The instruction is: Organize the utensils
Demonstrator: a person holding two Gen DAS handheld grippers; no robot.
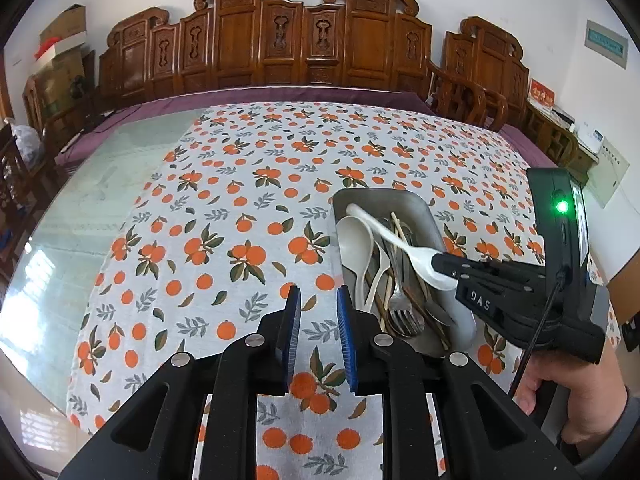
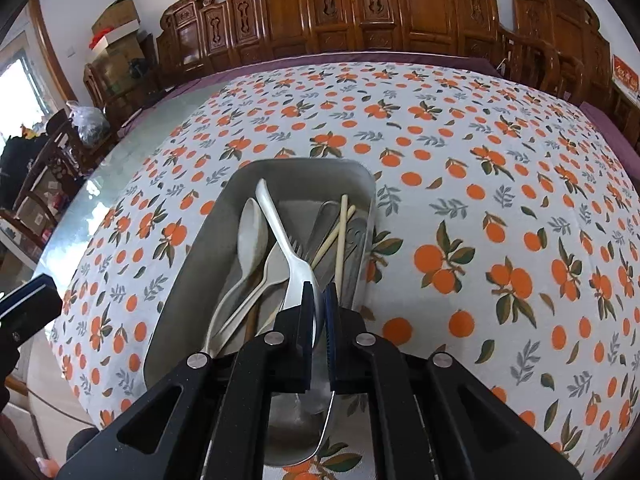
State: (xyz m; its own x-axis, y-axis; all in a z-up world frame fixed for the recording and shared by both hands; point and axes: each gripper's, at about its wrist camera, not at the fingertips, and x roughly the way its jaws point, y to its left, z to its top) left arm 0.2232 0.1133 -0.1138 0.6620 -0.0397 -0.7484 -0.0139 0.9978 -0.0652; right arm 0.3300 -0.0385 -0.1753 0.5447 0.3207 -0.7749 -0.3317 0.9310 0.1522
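Spoon (image 2: 294, 268), white plastic, is sitting pinched by its bowl between the right tongs (image 2: 319, 312), its handle reaching over the metal tray (image 2: 192, 264) of cutlery. Left tongs (image 1: 318, 312) are hanging slightly parted and empty over the tablecloth (image 1: 224, 216), just beside the tray.

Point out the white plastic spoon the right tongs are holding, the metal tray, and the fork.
white plastic spoon (image 1: 394, 240): left wrist view, middle of its handle.
metal tray (image 2: 188, 288): right wrist view, left wall.
fork (image 1: 404, 318): left wrist view, base of its tines.
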